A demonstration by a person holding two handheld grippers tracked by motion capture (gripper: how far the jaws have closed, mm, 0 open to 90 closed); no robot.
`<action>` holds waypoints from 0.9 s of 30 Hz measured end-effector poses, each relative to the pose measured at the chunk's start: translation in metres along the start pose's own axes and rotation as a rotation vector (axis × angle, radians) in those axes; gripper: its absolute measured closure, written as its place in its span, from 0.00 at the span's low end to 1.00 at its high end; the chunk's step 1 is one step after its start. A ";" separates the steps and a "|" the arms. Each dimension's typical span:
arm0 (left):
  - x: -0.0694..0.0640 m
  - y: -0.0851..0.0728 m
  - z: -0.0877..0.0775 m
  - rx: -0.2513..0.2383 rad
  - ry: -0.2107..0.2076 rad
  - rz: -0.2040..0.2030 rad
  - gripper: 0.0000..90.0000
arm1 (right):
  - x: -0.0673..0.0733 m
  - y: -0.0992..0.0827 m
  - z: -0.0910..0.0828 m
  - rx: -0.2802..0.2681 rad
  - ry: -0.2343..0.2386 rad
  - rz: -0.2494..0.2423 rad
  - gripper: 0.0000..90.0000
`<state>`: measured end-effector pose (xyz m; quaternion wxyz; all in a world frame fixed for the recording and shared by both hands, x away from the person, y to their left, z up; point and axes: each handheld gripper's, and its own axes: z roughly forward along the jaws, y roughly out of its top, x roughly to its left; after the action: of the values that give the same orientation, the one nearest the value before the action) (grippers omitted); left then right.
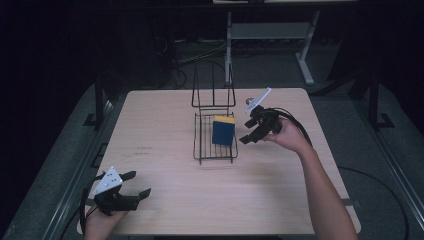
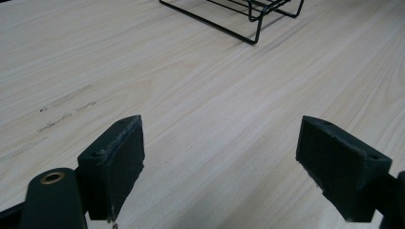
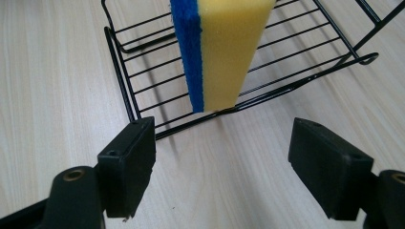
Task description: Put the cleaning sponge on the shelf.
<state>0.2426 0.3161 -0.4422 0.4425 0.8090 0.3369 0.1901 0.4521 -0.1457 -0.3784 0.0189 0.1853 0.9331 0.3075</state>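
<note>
Sponge, blue scouring face and yellow body, stands on edge inside the black wire rack near the middle of the bench; in the right gripper view it rests on the rack's floor wires close to the near rim, leaning only slightly, nothing bracing it.

Right tongs sit just beside the rack's right side, jaws apart, nothing between them; they face the sponge's narrow edge. Left tongs rest at the near left corner of the bench, well apart from the rack, jaws apart and empty.

Risks, as judged:
- sponge is tall on a narrow base over spaced wires; a nudge from either jaw would probably tip it flat or over the rim;
- a jaw tip could catch the low rim wire and drag the light rack across the bench;
- closing on soft foam off-centre may let it twist or squeeze out;
- the left tongs are too far off to steady the rack.
</note>
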 end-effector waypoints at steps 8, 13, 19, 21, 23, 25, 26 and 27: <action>-0.001 0.000 0.000 0.001 -0.003 0.000 0.18 | 0.001 -0.006 0.000 0.011 -0.002 0.006 0.26; -0.001 0.000 0.000 -0.001 -0.003 0.002 0.18 | 0.003 -0.009 -0.002 0.010 -0.009 0.004 0.26; -0.001 0.000 0.000 -0.001 -0.002 0.002 0.18 | 0.005 -0.014 -0.004 0.013 -0.002 0.019 0.25; -0.001 0.000 0.000 0.001 -0.002 0.002 0.18 | 0.005 -0.014 -0.004 0.012 -0.003 0.017 0.25; -0.001 0.000 0.001 0.005 -0.003 0.004 0.18 | 0.006 -0.017 -0.006 0.010 -0.006 0.019 0.25; -0.001 0.000 0.001 0.003 -0.003 0.005 0.18 | 0.006 -0.018 -0.007 0.010 -0.007 0.020 0.25; -0.001 0.000 0.001 0.003 -0.003 0.005 0.18 | 0.006 -0.018 -0.007 0.010 -0.007 0.020 0.25; -0.002 0.000 0.001 0.002 -0.003 0.003 0.18 | 0.006 -0.020 -0.007 0.008 -0.007 0.022 0.25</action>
<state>0.2420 0.3146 -0.4421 0.4419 0.8102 0.3353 0.1893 0.4386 -0.1621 -0.3834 0.0181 0.1968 0.9322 0.3033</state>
